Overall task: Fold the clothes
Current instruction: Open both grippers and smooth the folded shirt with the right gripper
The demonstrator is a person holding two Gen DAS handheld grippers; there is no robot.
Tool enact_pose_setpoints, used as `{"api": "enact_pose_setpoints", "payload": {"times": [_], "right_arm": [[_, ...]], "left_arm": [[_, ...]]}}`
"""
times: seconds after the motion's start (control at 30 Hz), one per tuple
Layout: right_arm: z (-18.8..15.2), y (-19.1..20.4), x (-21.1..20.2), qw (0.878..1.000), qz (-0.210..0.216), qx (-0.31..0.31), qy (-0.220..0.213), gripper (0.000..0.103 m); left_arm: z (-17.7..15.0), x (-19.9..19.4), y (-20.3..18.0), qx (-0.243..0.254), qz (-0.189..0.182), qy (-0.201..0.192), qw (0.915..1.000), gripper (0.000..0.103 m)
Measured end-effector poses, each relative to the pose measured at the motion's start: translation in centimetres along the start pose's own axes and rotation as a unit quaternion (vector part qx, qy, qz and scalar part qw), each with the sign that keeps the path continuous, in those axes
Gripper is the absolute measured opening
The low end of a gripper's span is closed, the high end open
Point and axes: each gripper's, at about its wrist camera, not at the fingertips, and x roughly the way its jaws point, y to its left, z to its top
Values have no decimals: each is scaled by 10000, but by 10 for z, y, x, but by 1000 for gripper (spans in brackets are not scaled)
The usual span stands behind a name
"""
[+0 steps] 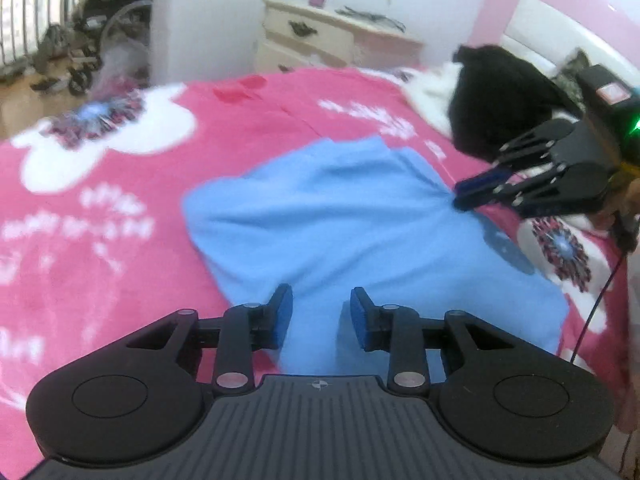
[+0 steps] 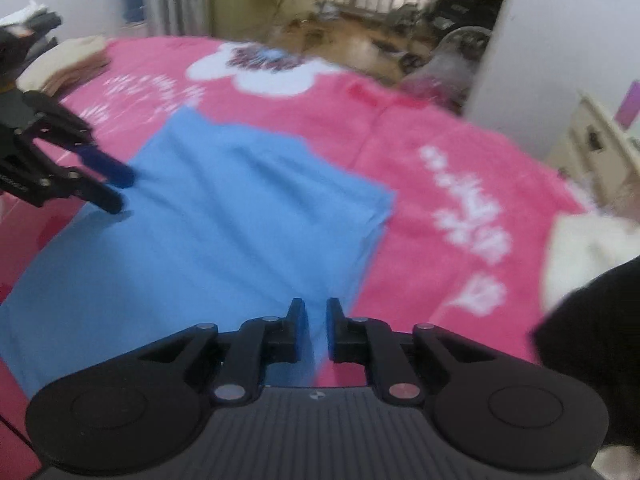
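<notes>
A light blue garment (image 1: 340, 216) lies spread on the pink flowered bedspread (image 1: 120, 216). My left gripper (image 1: 321, 300) hovers over its near part with the jaws open. Blue cloth shows in the gap, but neither pad presses on it. In the right wrist view this gripper (image 2: 118, 190) sits at the garment's (image 2: 224, 216) left edge, fingers apart. My right gripper (image 1: 460, 196) is shut on the garment's right edge, where creases run into its tips. Its own view shows its jaws (image 2: 317, 308) almost together over the cloth's near corner.
A black and white heap of clothes (image 1: 492, 96) lies by the pink headboard (image 1: 516, 4). A cream nightstand (image 1: 320, 36) stands behind the bed. Folded beige clothes (image 2: 68, 64) rest at the far bed corner. A wheelchair (image 1: 104, 24) stands on the floor beyond the bed.
</notes>
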Motion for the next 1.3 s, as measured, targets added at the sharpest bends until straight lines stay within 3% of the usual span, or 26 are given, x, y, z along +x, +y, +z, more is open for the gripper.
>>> {"api": "enact_pose_setpoints", "payload": {"times": [0.1, 0.2, 0.3, 0.37, 0.5, 0.6, 0.67, 0.77, 0.83, 0.9, 1.1, 1.2, 1.27, 1.3], "right_arm": [[23, -1, -2, 9993, 206, 77, -316, 14], [37, 3, 26, 9984, 396, 136, -389, 12], [37, -24, 59, 9966, -84, 777, -246, 10], [35, -46, 55, 9890, -244, 1412, -366, 15], [48, -37, 26, 9855, 431, 1461, -745, 15], [61, 6, 35, 9903, 1019, 687, -641, 14], [67, 20, 57, 9900, 1183, 615, -454, 14], [73, 13, 92, 9910, 880, 964, -286, 3], [77, -5, 89, 9842, 646, 1577, -485, 8], [83, -10, 77, 9813, 630, 1692, -661, 11], [106, 50, 80, 9756, 2086, 625, -268, 13], [114, 67, 113, 9818, 1806, 594, 19, 10], [118, 46, 117, 9790, 1596, 1253, -183, 10], [118, 37, 111, 9757, 1503, 1556, -336, 16]], "left_arm": [[12, 0, -1, 6, -58, -132, 9999, 33], [9, 6, -4, -36, 25, -65, 10000, 33], [0, 10, -3, -72, 219, 80, 9997, 33], [-4, 3, 2, -257, 292, 84, 9992, 33], [-8, -17, 3, -474, 273, -151, 9984, 35], [-15, -18, -3, -520, 216, -104, 9984, 35], [-21, -15, -8, -489, 198, 31, 9986, 35], [-28, -11, -15, -311, 273, 166, 9990, 35], [-32, -11, -18, -239, 297, 217, 9990, 35], [-32, -13, -16, -309, 256, 186, 9990, 35], [-37, -15, -13, -441, 220, 201, 9986, 35], [-40, -17, -14, -488, 259, 243, 9982, 35], [-41, -21, -12, -571, 292, 265, 9976, 35], [-40, -23, -10, -628, 303, 256, 9972, 36]]}}
